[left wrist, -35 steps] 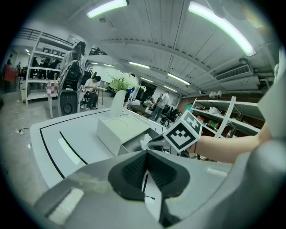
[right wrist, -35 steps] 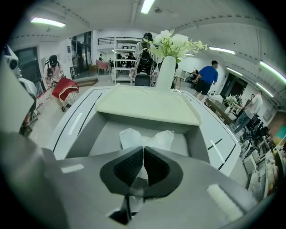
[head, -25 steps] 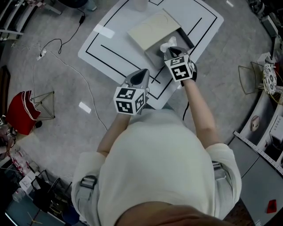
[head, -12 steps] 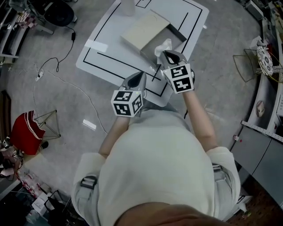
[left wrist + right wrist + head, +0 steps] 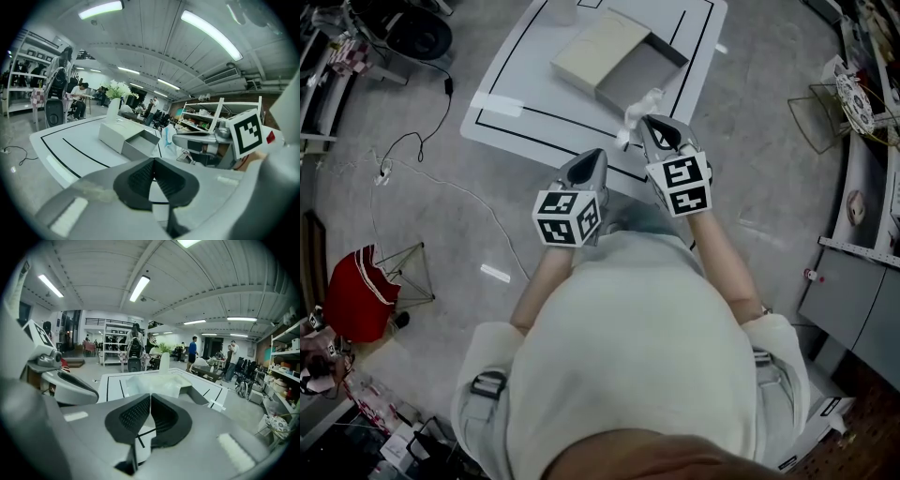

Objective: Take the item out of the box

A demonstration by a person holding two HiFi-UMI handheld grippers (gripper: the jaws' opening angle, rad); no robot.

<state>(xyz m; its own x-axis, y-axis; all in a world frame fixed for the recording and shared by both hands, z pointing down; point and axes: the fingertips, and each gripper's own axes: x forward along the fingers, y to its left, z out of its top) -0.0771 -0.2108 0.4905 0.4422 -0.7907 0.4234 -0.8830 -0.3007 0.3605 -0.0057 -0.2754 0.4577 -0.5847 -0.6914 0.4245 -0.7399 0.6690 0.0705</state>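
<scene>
Already clear of the open box, the crumpled white item hangs at the tip of the right gripper, whose jaws are pinched together on its near edge. It lies straight ahead of that gripper, just on the person's side of the tray and above the white mat. The left gripper hovers to its left and a little nearer the person, jaws closed on nothing, so I judge any set-down falls to the right hand.
</scene>
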